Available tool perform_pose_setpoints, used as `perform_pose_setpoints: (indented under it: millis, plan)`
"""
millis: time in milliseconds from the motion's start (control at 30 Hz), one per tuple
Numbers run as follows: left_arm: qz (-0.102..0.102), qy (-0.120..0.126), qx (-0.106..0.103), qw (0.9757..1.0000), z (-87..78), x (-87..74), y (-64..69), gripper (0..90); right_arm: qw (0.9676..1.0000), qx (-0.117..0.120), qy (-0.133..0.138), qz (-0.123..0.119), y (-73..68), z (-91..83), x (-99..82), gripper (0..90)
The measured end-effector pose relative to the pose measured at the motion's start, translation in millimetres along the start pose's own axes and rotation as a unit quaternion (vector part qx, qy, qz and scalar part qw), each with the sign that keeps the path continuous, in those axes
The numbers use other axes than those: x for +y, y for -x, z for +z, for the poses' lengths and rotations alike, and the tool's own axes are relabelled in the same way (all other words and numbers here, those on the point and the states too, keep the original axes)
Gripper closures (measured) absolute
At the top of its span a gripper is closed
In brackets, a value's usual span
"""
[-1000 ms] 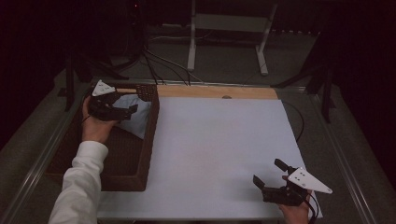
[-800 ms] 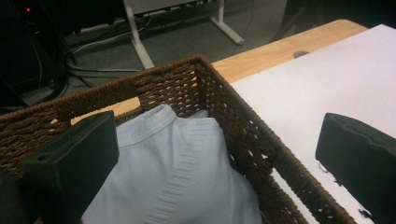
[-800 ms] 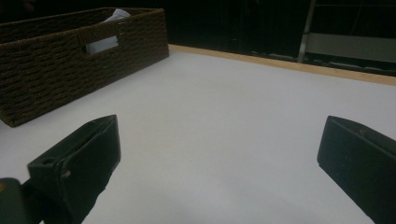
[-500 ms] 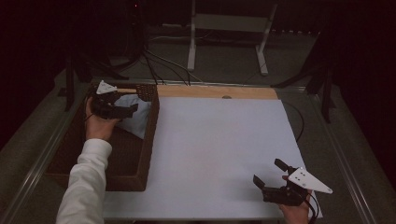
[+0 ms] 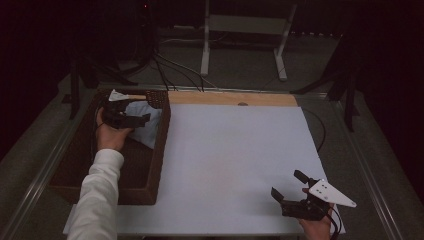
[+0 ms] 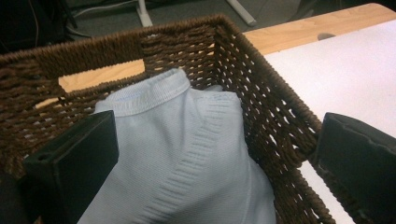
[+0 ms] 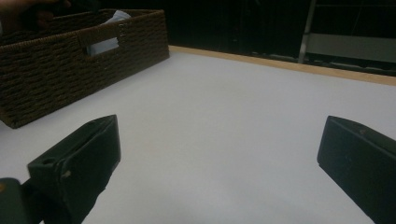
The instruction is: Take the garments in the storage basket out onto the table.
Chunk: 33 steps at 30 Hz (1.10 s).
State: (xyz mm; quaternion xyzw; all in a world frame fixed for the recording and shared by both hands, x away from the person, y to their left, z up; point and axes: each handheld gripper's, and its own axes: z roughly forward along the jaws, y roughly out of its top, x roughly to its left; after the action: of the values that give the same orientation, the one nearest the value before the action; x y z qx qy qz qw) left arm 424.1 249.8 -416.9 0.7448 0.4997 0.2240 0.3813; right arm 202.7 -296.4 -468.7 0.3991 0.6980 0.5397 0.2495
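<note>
We see the left tongs [image 5: 131,119] spread wide, gripping nothing — they hover inside the far end of the brown wicker basket [image 5: 159,150], just above the pale blue knit garment [image 6: 187,163]. That garment lies bunched in the basket's far corner, its ribbed edge up against the woven wall. The basket sits at the left side of the bench [image 5: 235,160], on its white cover. The right tongs [image 5: 292,192] are also spread, empty, low over the bench's near right corner — well apart from basket & garment.
</note>
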Motion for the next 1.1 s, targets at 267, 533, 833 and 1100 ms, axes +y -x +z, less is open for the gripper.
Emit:
perform_pose_setpoints:
  millis: [267,533,833,1100]
  plan:
    - [-0.009,-0.021,0.008,0.9997,13.6,-5.3,1.9,0.3,1.0000,0.000,0.001,0.000,0.5,-0.6,0.1,0.0]
    - [-0.026,-0.049,0.031,0.9980,22.5,-15.2,-6.0,0.2,1.0000,-0.001,0.003,0.001,1.5,-1.8,0.4,0.0]
    - [-0.041,-0.068,0.049,0.9956,29.7,-21.1,-12.1,0.1,1.0000,-0.001,0.006,0.002,1.8,-3.1,0.8,0.0]
    - [-0.037,-0.086,0.052,0.9942,39.7,-27.4,-14.2,0.1,1.0000,-0.001,0.006,0.002,1.7,-3.2,0.8,0.0]
